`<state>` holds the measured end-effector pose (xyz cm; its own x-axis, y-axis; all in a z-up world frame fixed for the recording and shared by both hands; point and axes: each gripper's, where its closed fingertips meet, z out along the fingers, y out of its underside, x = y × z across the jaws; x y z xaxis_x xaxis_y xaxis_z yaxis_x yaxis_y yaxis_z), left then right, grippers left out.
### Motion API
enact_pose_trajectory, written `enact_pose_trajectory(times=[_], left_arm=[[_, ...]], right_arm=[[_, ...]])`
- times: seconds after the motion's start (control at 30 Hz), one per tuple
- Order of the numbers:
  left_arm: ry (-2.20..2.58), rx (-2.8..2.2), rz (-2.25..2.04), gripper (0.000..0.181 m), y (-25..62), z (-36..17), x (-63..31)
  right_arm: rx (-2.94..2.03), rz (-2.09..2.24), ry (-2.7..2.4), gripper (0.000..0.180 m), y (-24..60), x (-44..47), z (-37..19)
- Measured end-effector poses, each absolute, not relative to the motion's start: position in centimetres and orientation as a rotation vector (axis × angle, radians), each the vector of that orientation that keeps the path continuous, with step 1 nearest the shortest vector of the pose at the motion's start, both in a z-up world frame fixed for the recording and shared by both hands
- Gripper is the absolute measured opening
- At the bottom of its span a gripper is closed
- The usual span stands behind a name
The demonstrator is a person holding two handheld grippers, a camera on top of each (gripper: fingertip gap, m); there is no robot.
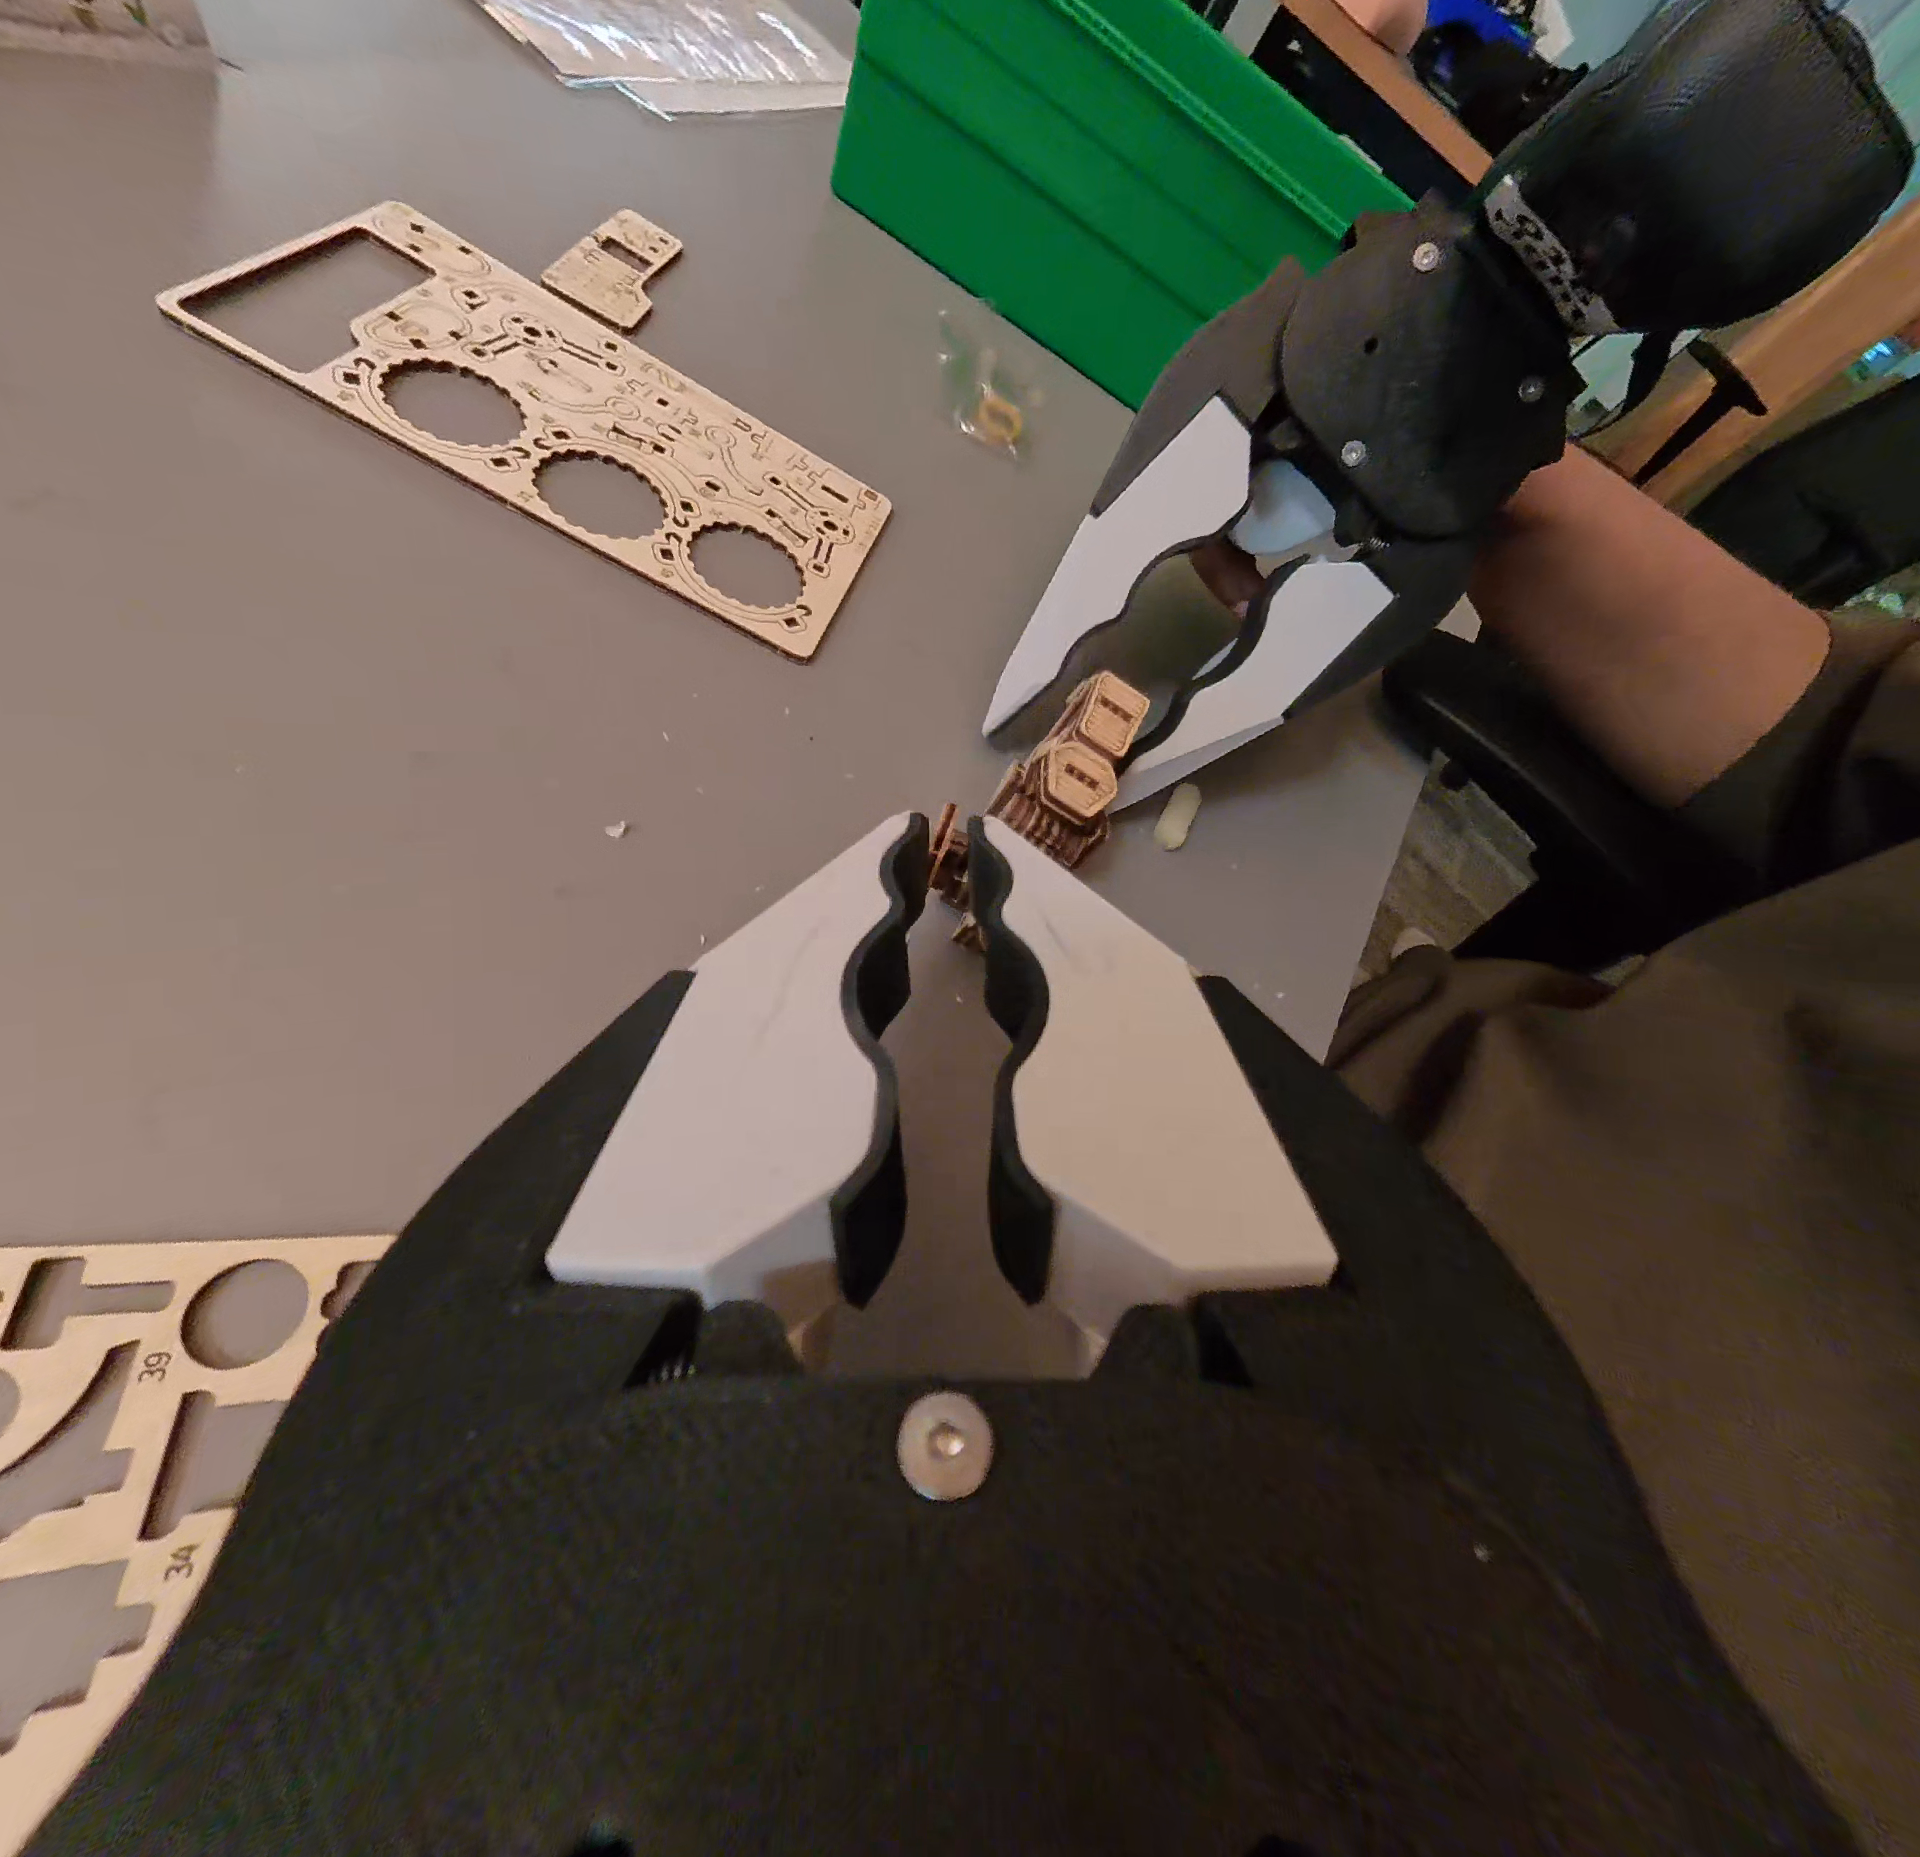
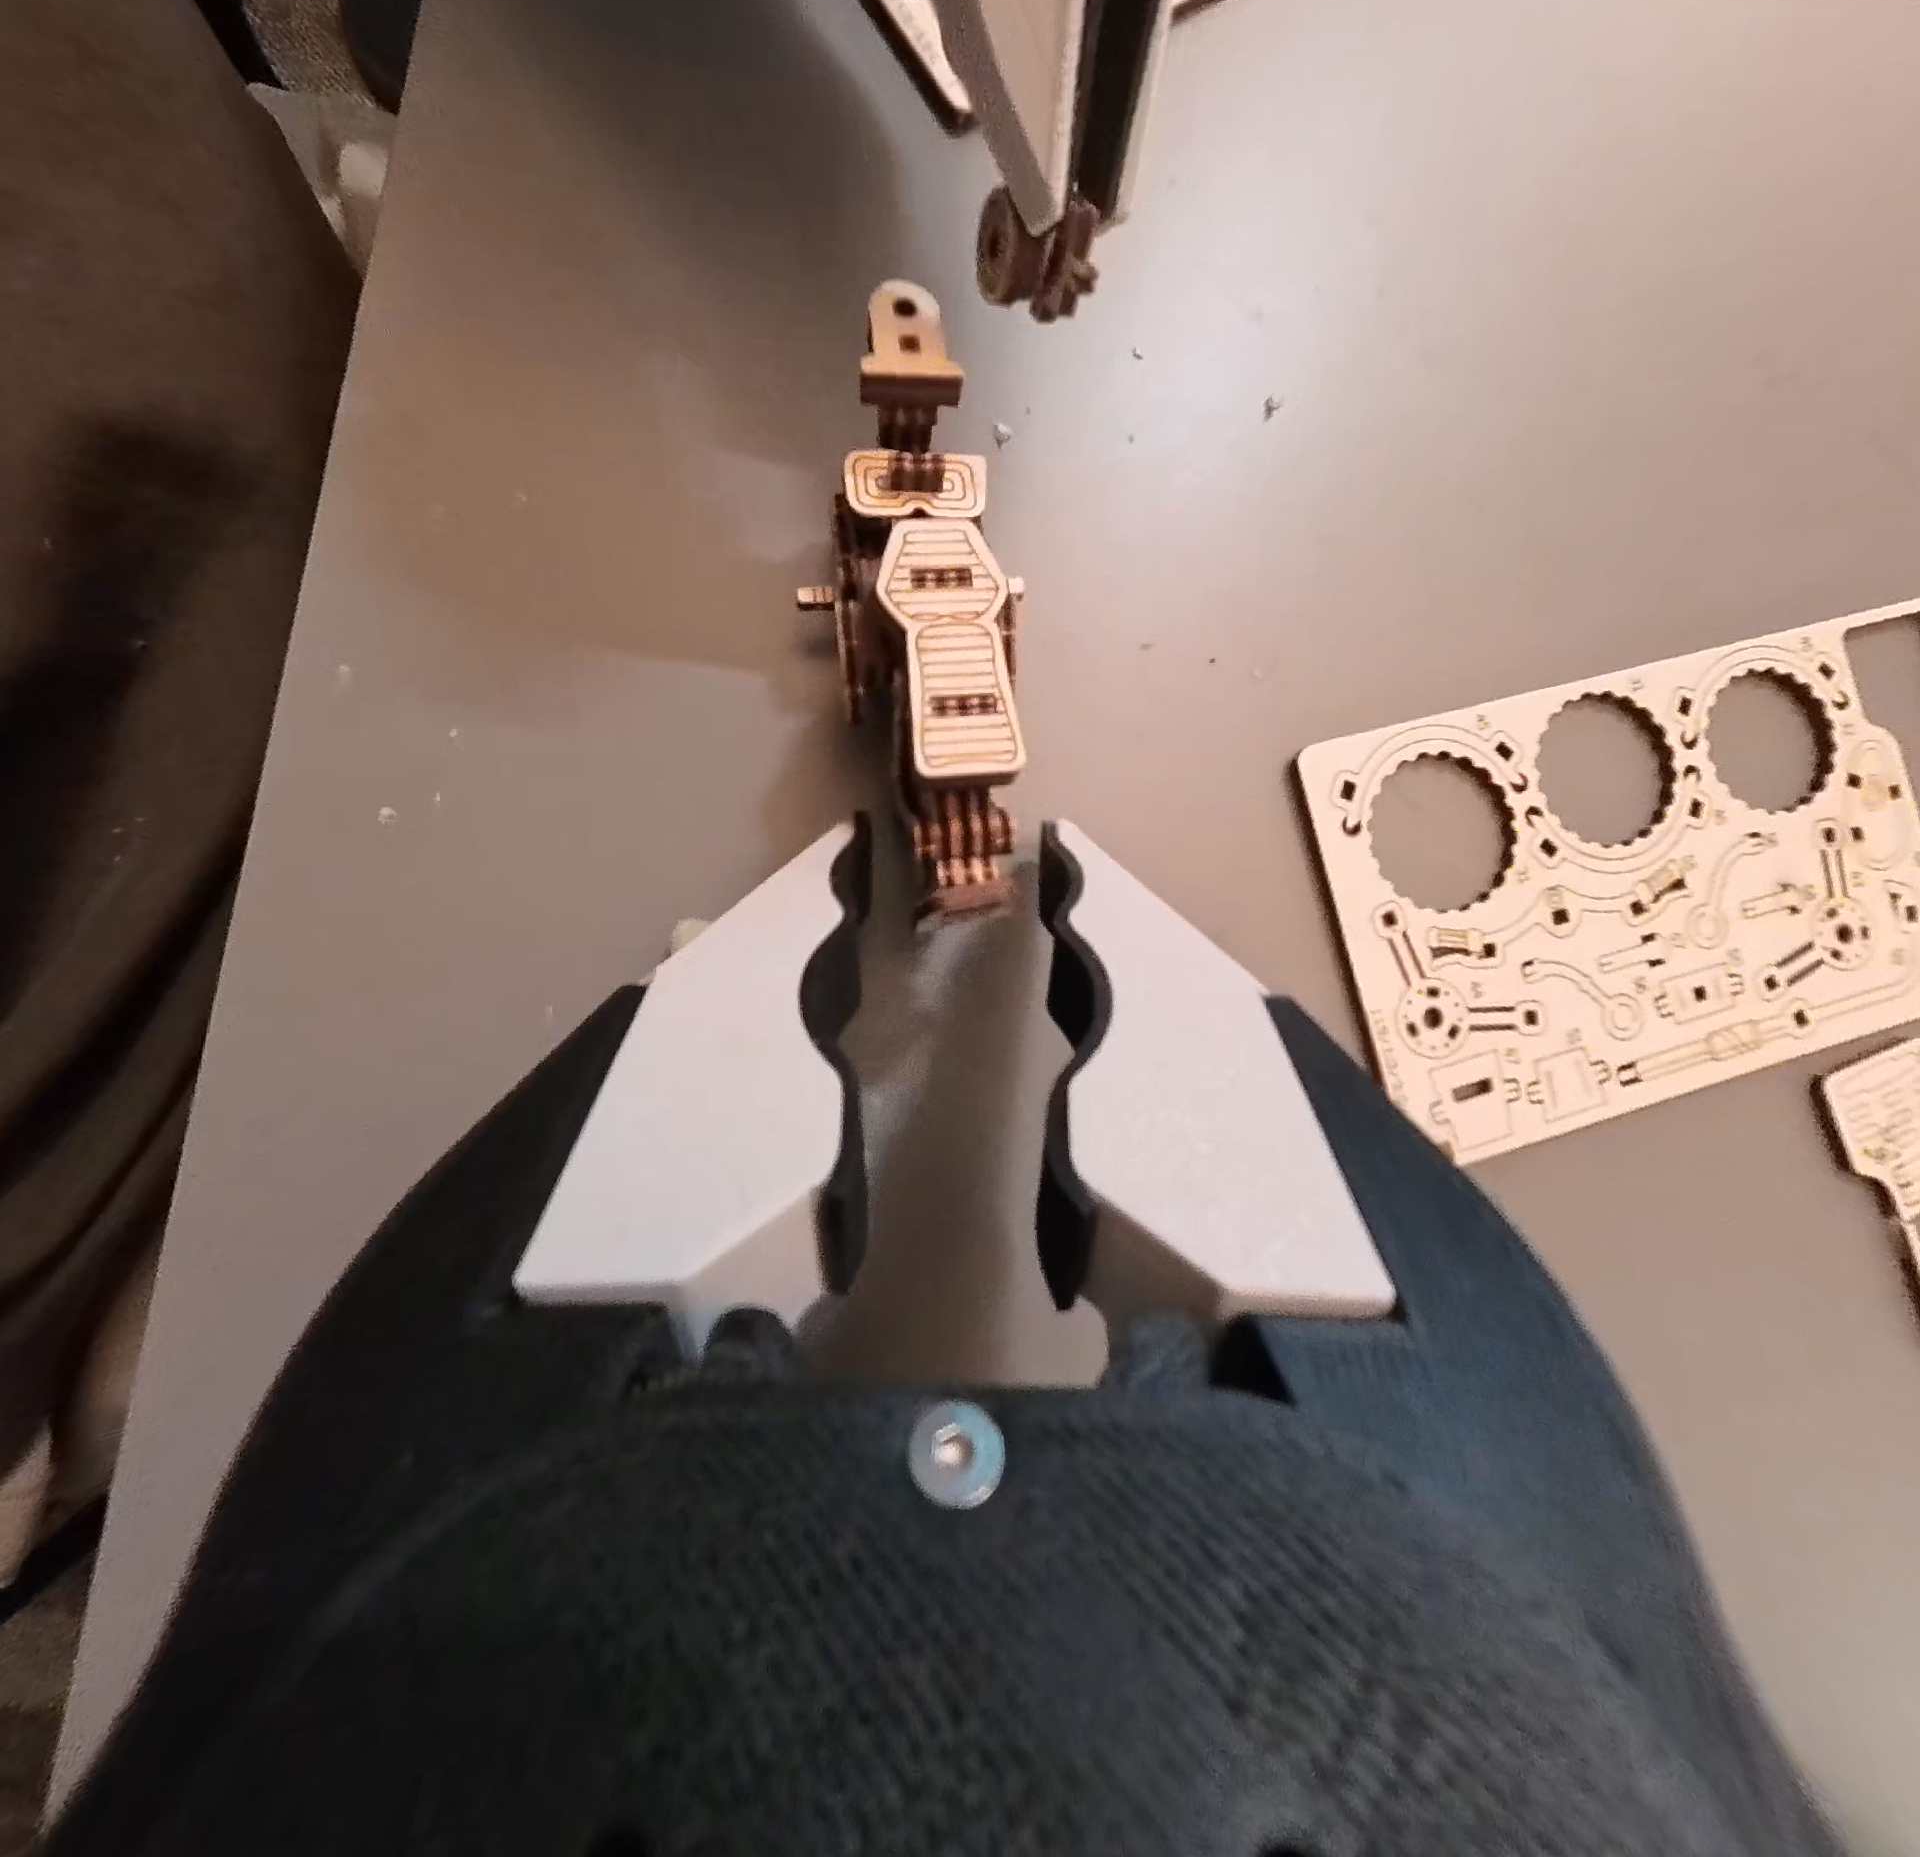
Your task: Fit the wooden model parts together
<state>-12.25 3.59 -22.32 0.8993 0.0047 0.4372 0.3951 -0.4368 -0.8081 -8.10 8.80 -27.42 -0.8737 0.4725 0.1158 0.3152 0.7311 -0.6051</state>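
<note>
Model (image 2: 925, 654), a slim wooden build with slatted top plates, stands on the grey table (image 2: 582, 581) close to its edge, where a person's brown sleeve (image 1: 1662, 1132) lies just off the table. In the left wrist view most of the model (image 1: 1070, 768) is hidden behind the gripper tips.

Left gripper (image 1: 947, 828) is clenched on a small wheel part (image 1: 948, 867); only a sliver of that part shows between the black pads. From the right wrist view the same gripper (image 2: 1060, 209) comes in from the top edge, its body cut off, with the wheel part (image 2: 1034, 254) a dark, blurred stack of discs held just off the model's front end, not touching it as far as can be seen.

Right gripper (image 2: 951, 839) is released, its jaws spread on either side of the model's rear end; whether a pad touches the wood is hard to tell.

Farther in on the table lies a part sheet (image 1: 540, 425) with three toothed round holes, a small offcut (image 1: 613, 267) at its far edge. Another sheet (image 1: 125, 1412) is cut off at the near left corner. A green bin (image 1: 1049, 145) stands toward the far edge, and a small clear bag (image 1: 987, 394) beside it is too blurred to read.
</note>
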Motion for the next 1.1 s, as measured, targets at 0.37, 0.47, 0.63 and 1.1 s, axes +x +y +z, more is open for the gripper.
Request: enact_pose_trajectory(times=[0.37, 0.47, 0.63, 1.1], left_arm=[[-0.34, -1.873, -0.487, 0.005, 4.0, -21.0, -13.5], [-0.344, -1.707, -0.629, 0.005, 3.7, -18.2, -13.1], [-0.397, -1.523, -0.679, 0.005, 3.2, -15.4, -13.9], [-0.281, -1.392, -0.632, 0.004, 6.2, -12.5, -7.6]], right_arm=[[-0.715, 1.013, -2.501, 0.038, 10.3, -7.6, -25.0], [-0.857, 1.2, -2.294, 0.036, 10.5, -8.9, -21.5], [-1.041, 1.695, -1.927, 0.032, 8.6, -9.6, -14.3], [-0.959, 1.758, -1.877, 0.039, 5.3, -8.0, -14.7]])
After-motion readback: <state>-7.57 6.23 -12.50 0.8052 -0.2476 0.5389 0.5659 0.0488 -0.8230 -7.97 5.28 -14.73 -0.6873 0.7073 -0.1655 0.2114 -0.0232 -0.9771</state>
